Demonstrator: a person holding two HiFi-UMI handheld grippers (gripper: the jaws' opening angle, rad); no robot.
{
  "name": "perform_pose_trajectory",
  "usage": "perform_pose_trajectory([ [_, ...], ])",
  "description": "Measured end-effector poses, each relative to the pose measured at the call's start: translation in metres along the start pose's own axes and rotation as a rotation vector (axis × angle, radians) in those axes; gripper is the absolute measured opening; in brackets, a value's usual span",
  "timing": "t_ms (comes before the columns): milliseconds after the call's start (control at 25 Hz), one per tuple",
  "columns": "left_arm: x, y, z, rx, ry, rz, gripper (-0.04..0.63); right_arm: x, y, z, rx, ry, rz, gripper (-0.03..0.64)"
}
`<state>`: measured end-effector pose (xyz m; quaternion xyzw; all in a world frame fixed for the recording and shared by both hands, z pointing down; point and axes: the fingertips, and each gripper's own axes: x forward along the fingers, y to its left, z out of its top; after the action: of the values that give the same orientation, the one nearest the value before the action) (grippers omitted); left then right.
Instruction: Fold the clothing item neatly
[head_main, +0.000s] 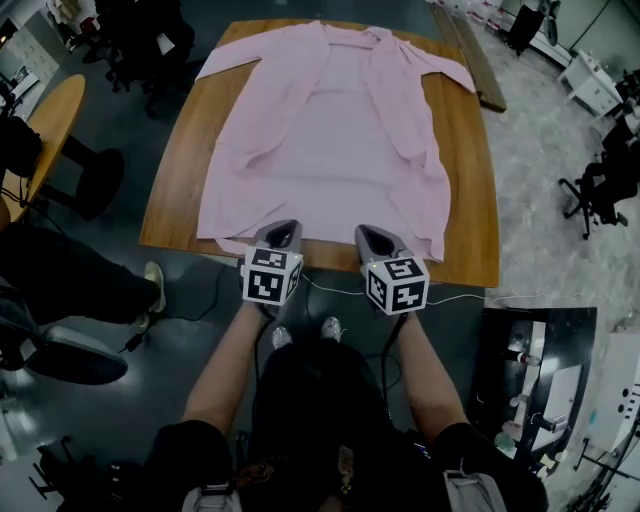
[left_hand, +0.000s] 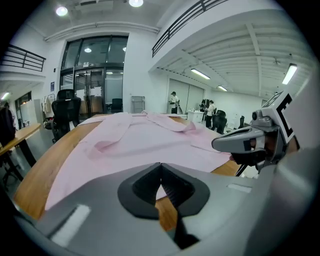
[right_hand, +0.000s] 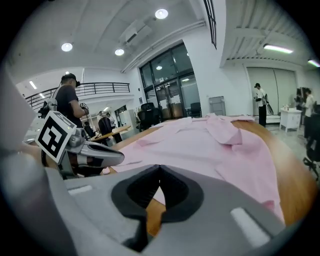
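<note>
The pink shirt (head_main: 330, 140) lies spread flat with its front open on the wooden table (head_main: 470, 230), filling the upper centre of the head view. The left gripper (head_main: 284, 232) and right gripper (head_main: 370, 236) sit side by side at frame centre, at the shirt's lower hem. The jaws of the 2 tools are clenched together, with nothing between them.
</note>
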<state>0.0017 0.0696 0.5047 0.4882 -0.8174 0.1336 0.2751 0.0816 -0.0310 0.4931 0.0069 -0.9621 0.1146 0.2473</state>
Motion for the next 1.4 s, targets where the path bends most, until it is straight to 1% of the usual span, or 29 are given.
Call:
perform_pose_trajectory([
  [80, 0.015, 0.011, -0.013, -0.002, 0.041, 0.004, 0.02, 0.013, -0.007, -0.014, 0.006, 0.04, -0.027, 0.002],
  [200, 0.032, 0.026, -0.033, -0.017, 0.11, 0.007, 0.093, 0.032, -0.018, -0.034, 0.014, 0.091, -0.084, 0.003],
  [320, 0.048, 0.035, -0.05, -0.018, 0.167, 0.013, 0.14, 0.044, -0.029, -0.051, 0.022, 0.129, -0.151, 0.093],
  [360, 0.052, 0.037, -0.053, -0.015, 0.179, 0.017, 0.144, 0.047, -0.033, -0.055, 0.024, 0.14, -0.181, 0.1],
  [440, 0.056, 0.038, -0.056, -0.007, 0.195, 0.023, 0.142, 0.05, -0.038, -0.064, 0.017, 0.167, -0.233, 0.101],
  [520, 0.056, 0.037, -0.058, 0.002, 0.213, 0.022, 0.136, 0.053, -0.038, -0.071, -0.017, 0.218, -0.259, 0.101],
  [560, 0.056, 0.036, -0.06, 0.01, 0.226, 0.018, 0.121, 0.054, -0.037, -0.074, -0.039, 0.251, -0.262, 0.097],
  [640, 0.055, 0.032, -0.061, 0.032, 0.254, 0.009, 0.084, 0.055, -0.034, -0.077, -0.055, 0.298, -0.252, 0.048],
  [720, 0.055, 0.028, -0.061, 0.056, 0.276, 0.001, 0.035, 0.055, -0.031, -0.079, -0.035, 0.319, -0.233, 0.012],
  [760, 0.054, 0.026, -0.062, 0.066, 0.285, -0.003, 0.021, 0.054, -0.03, -0.08, -0.024, 0.324, -0.224, 0.009],
  [880, 0.048, 0.023, -0.065, 0.076, 0.304, -0.013, 0.021, 0.047, -0.025, -0.083, -0.001, 0.333, -0.206, 0.008],
  [1040, 0.035, 0.018, -0.069, 0.084, 0.308, -0.026, 0.023, 0.034, -0.018, -0.084, 0.01, 0.319, -0.201, 0.008],
  [1280, 0.019, 0.012, -0.074, 0.108, 0.31, -0.028, 0.025, 0.021, -0.008, -0.086, 0.004, 0.319, -0.221, 0.008],
  [1400, 0.017, 0.011, -0.076, 0.099, 0.306, -0.041, 0.034, 0.02, -0.008, -0.091, 0.012, 0.325, -0.236, 0.008],
])
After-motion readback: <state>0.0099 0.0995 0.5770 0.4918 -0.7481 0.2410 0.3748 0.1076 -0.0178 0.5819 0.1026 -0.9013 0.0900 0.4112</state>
